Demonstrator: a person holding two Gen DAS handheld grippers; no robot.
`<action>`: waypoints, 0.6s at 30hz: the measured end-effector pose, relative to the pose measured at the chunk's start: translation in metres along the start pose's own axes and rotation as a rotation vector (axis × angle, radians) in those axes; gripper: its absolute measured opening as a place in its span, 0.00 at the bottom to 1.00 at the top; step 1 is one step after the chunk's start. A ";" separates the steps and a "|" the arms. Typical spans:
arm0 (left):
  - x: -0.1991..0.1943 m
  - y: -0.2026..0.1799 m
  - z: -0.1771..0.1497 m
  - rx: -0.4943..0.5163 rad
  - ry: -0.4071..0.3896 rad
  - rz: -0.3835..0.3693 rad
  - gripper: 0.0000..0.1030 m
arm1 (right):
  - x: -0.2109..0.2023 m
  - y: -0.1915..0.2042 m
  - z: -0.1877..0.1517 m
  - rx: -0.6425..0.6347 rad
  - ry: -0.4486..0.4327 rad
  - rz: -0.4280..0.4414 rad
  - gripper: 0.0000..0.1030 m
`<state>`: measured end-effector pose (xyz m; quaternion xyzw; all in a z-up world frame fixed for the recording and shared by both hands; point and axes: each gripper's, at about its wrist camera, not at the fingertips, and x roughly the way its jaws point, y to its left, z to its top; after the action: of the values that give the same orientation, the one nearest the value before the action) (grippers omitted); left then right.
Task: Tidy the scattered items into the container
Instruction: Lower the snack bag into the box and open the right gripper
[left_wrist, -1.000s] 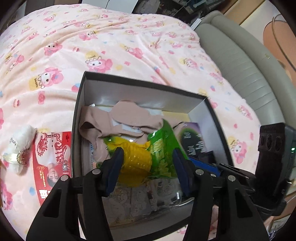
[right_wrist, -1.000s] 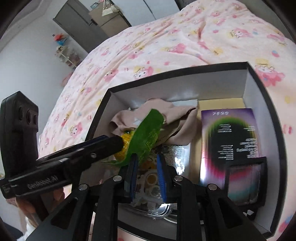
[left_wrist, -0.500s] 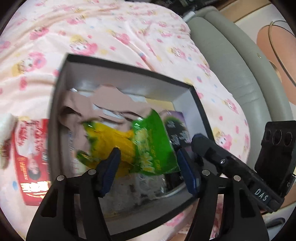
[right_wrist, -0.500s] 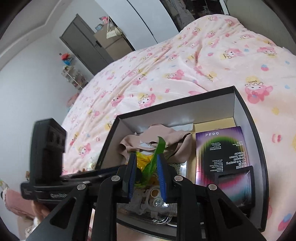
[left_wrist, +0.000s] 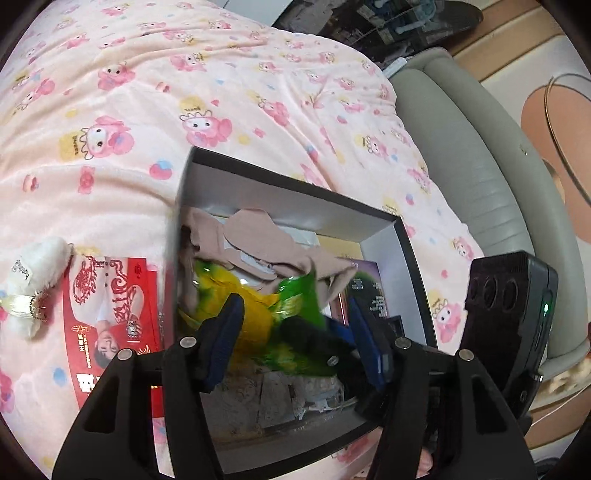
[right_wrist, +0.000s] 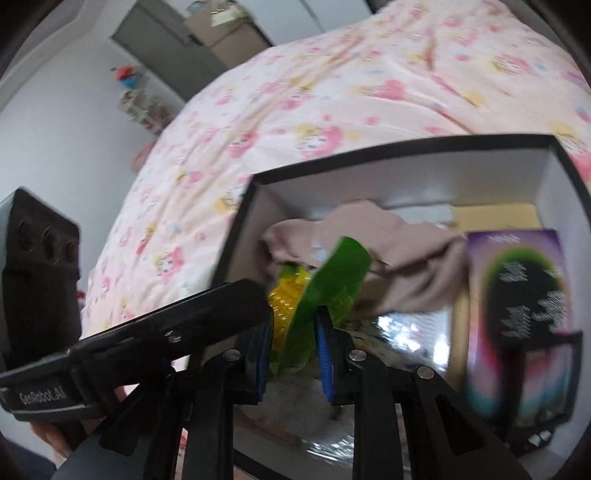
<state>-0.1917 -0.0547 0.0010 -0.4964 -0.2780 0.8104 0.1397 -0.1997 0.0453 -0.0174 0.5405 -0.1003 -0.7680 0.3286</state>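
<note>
Box (left_wrist: 295, 192), black-rimmed with pale walls, sits on the pink cartoon-print blanket (left_wrist: 147, 110) directly ahead of both tongs. The left gripper (left_wrist: 295, 332) hangs over it with fingers spread wide, the corn snack packet (left_wrist: 258, 317) lying between them, untouched as far as the blur allows. The right gripper (right_wrist: 291, 347) has its blue pads close together on the packet's green edge (right_wrist: 332, 280). Beyond the tips lies beige cloth (right_wrist: 388, 240); a purple carton (right_wrist: 517, 295) rests right of it. Left of the box lie a red booklet (left_wrist: 107, 310) and a white plush toy (left_wrist: 33, 273).
</note>
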 end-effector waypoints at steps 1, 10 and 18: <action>0.001 0.001 0.000 -0.007 0.003 -0.007 0.57 | 0.004 0.002 0.000 -0.008 0.003 0.026 0.20; 0.002 -0.003 -0.003 -0.003 0.041 -0.066 0.57 | -0.047 -0.019 -0.015 0.094 -0.076 -0.047 0.21; 0.018 -0.004 -0.015 -0.021 0.134 0.005 0.54 | -0.057 -0.032 -0.011 0.137 -0.088 -0.083 0.21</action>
<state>-0.1872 -0.0378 -0.0148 -0.5516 -0.2754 0.7728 0.1506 -0.1912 0.1069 0.0062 0.5313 -0.1447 -0.7951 0.2541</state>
